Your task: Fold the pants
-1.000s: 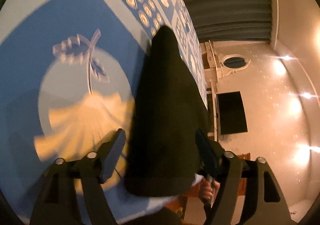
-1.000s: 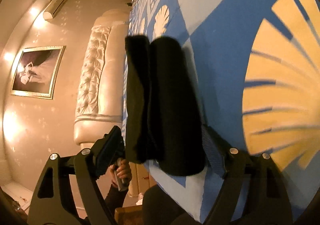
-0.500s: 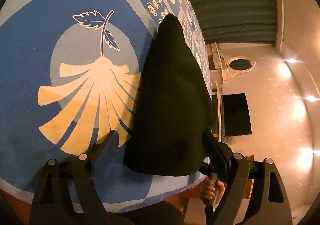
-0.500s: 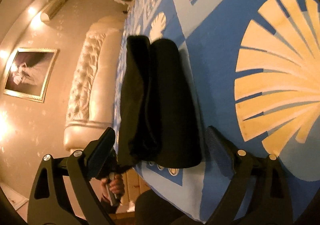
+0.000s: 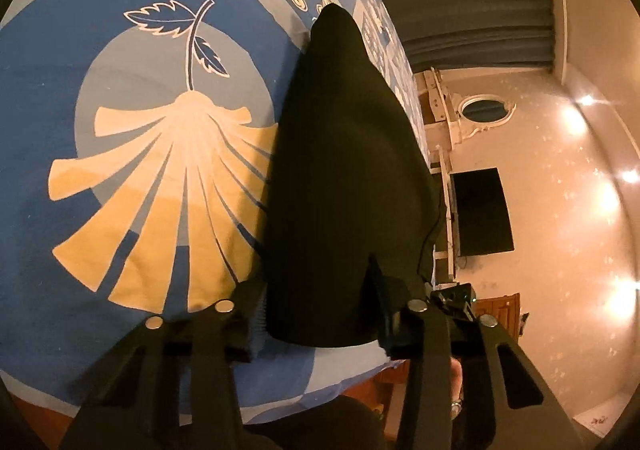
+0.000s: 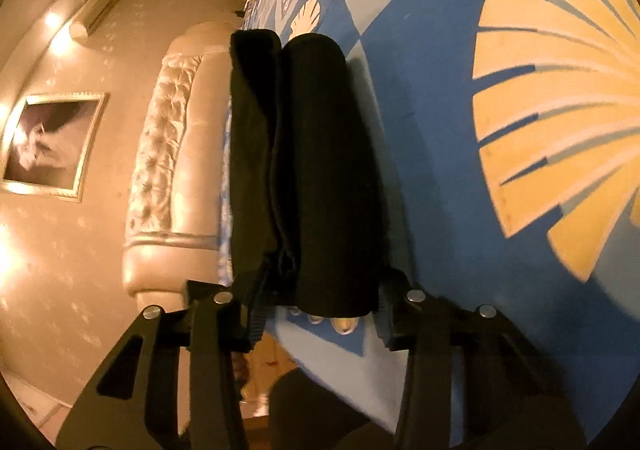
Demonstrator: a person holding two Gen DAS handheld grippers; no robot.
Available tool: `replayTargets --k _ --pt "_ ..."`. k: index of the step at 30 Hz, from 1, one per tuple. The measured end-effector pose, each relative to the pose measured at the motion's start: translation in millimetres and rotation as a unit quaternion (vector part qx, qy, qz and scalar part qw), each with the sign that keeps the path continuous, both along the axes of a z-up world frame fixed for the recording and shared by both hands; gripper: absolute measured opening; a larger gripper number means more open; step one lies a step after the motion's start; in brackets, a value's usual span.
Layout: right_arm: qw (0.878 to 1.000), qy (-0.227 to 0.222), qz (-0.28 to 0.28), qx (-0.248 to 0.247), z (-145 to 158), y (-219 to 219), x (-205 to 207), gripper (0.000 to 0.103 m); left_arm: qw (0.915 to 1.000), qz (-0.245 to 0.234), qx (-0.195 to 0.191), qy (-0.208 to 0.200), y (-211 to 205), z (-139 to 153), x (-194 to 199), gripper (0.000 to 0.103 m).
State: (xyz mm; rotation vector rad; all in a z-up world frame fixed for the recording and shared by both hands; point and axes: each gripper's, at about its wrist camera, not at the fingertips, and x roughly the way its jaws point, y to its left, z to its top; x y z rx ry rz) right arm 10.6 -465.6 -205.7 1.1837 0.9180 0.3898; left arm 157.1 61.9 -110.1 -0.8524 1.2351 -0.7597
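Bed under a blue cover printed with pale fans and leaves; it carries everything here. Padded headboard beyond the bed's far side in the right view, dark screen on the wall past its other side in the left view. Pants, black, lie along the bed's near edge as a long narrow bundle, already folded lengthwise; the right view shows two thick rolls side by side. Left claw has just been closing and now pinches one end of the bundle, fabric bunched between its jaws. Right claw likewise has just been closing and grips the opposite end, both rolls caught between the pads. Handling, as judged: soft, limp cloth, light, not fragile, several layers thick so it resists a crisp crease and will sag in the middle when raised. Matte weave looks unlikely to slip. Best hold seems the ends, taking every layer at once, so the stack does not splay while one end is carried over to meet the other.
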Motion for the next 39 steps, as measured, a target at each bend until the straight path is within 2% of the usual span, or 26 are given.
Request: replayTargets --k 5,7,10,14,21,26,39 --pt "1.000 -0.010 0.012 0.012 13.3 8.3 -8.3 0.035 0.9998 0.013 -0.013 0.003 6.3 5.8 -5.0 0.035" --pt "1.000 0.003 0.017 0.006 6.8 11.4 -8.9 0.035 0.9998 0.015 -0.011 0.008 7.3 -1.0 -6.1 0.035" --pt "1.000 0.020 0.007 0.023 -9.7 7.8 -10.5 0.035 0.9997 0.014 -0.015 0.013 6.5 -7.2 -3.9 0.035" --pt "1.000 0.018 0.013 0.004 -4.9 5.5 -9.3 0.035 0.9999 0.008 0.003 -0.007 2.3 3.0 -1.9 0.035" --pt "1.000 0.022 0.015 0.012 -7.4 4.6 -8.2 0.035 0.9999 0.013 -0.006 0.001 5.8 -5.3 -0.9 0.035" --pt "0.999 0.022 0.014 0.022 -14.7 1.5 -8.6 0.035 0.9999 0.011 0.007 -0.008 6.3 1.2 -4.9 0.036" --pt "0.999 0.021 0.018 0.029 -12.4 7.8 -3.2 0.035 1.0000 0.008 0.002 -0.003 6.4 -1.8 -3.0 0.038"
